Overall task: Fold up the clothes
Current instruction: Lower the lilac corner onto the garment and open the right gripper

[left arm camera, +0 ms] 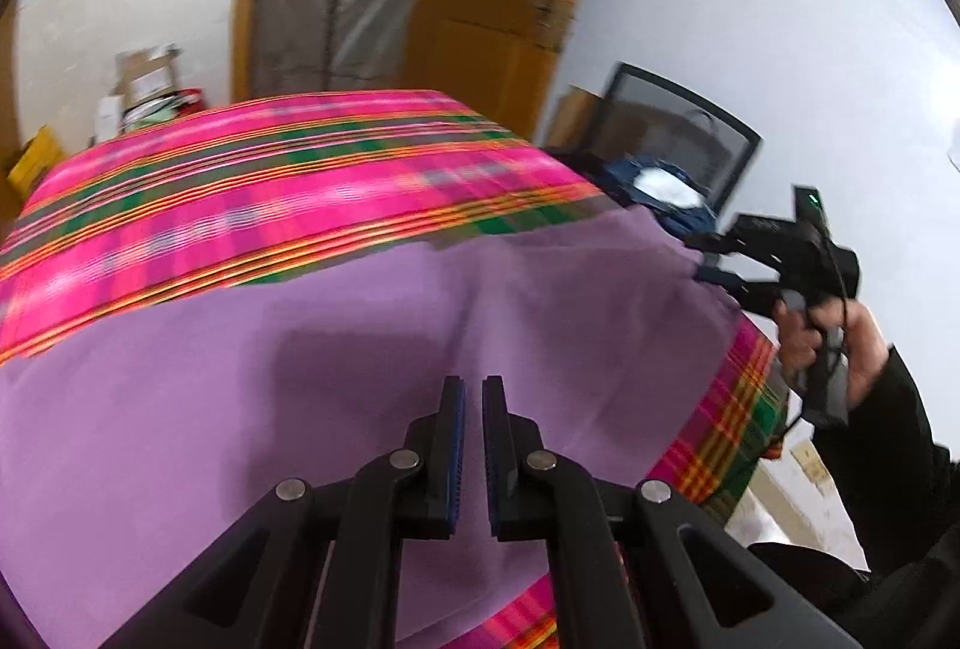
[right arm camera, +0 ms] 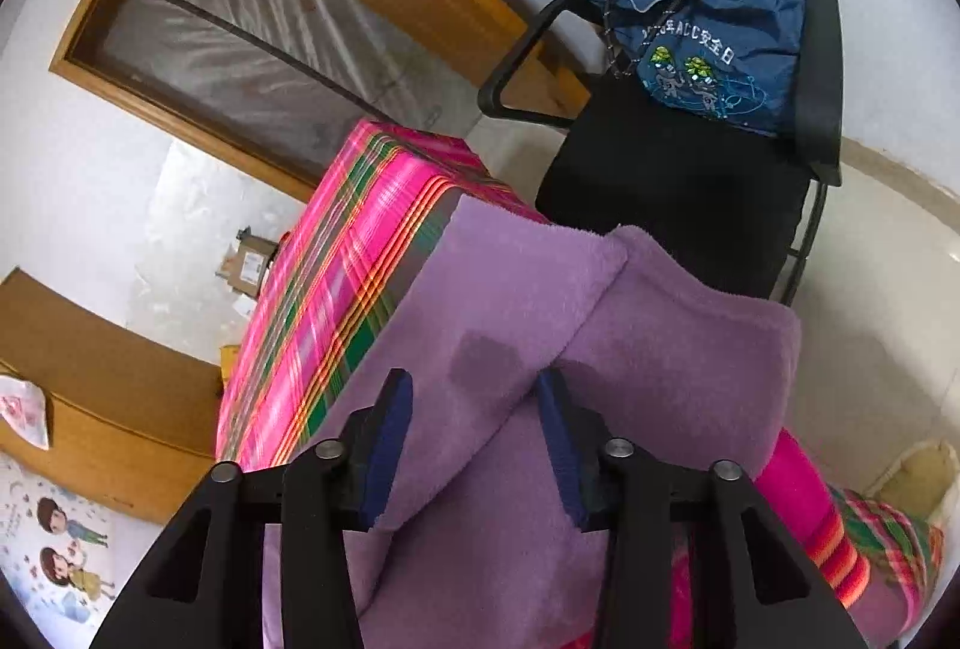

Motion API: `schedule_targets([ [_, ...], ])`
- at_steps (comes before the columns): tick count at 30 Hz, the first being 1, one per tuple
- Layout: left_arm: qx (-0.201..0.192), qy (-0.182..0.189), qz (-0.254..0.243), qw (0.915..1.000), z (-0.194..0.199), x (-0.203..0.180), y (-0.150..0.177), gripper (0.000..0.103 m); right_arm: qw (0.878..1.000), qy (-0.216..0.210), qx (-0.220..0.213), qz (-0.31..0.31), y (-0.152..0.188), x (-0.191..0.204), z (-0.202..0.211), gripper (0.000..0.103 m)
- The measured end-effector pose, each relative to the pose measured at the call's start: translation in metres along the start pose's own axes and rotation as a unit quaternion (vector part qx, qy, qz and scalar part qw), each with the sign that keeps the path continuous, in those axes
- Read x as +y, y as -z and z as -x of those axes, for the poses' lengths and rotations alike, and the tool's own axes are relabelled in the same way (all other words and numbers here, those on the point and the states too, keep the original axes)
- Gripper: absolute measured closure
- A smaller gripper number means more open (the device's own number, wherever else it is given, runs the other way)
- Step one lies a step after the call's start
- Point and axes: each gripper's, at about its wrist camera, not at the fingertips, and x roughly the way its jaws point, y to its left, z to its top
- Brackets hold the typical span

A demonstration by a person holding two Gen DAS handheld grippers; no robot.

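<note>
Fleecy purple cloth (right arm camera: 516,289) on plaid cover (left arm camera: 270,181) — left claw (left arm camera: 473,397) closed, right claw (right arm camera: 474,391) parted.

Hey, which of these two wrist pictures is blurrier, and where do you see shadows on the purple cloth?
Left wrist view: motion-smeared, worst on the plaid cover; a soft dark shadow lies on the purple cloth ahead of the left gripper. Right wrist view: sharper, fleece texture readable, a small shadow patch between the right gripper fingers. Both bend straight lines, fisheye.
</note>
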Motion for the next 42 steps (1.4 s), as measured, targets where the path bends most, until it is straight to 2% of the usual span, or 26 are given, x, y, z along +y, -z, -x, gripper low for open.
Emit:
schedule_targets([
  [4,0.011,0.012,-0.019,0.9997,-0.012,-0.017,-0.003,0.098,1.0,-0.022,0.003,-0.019,-0.006,-0.01,-0.003,0.077],
  [9,0.016,0.017,-0.023,0.9995,-0.018,-0.023,-0.005,0.098,0.996,-0.071,0.014,-0.048,-0.016,-0.021,-0.011,0.077],
  [16,0.026,0.017,-0.021,0.9993,-0.029,-0.029,-0.007,0.098,0.994,-0.097,0.021,-0.042,-0.019,-0.025,-0.013,0.077],
  [23,0.031,0.022,-0.036,0.9987,-0.038,-0.042,-0.013,0.098,0.996,-0.092,0.009,-0.001,-0.016,-0.021,-0.012,0.077],
  [29,0.03,0.027,-0.043,0.9982,-0.043,-0.051,-0.018,0.098,0.995,-0.099,0.02,-0.008,-0.019,-0.025,-0.013,0.078],
  [32,0.033,0.029,-0.045,0.9981,-0.046,-0.053,-0.019,0.098,0.996,-0.081,0.027,0.004,-0.018,-0.022,-0.014,0.082],
  [36,0.034,0.028,-0.044,0.9981,-0.048,-0.055,-0.02,0.098,0.997,-0.064,0.033,0.009,-0.018,-0.023,-0.017,0.097],
  [42,0.036,0.029,-0.043,0.998,-0.05,-0.055,-0.02,0.098,0.997,-0.064,0.034,0.006,-0.016,-0.027,-0.016,0.098],
])
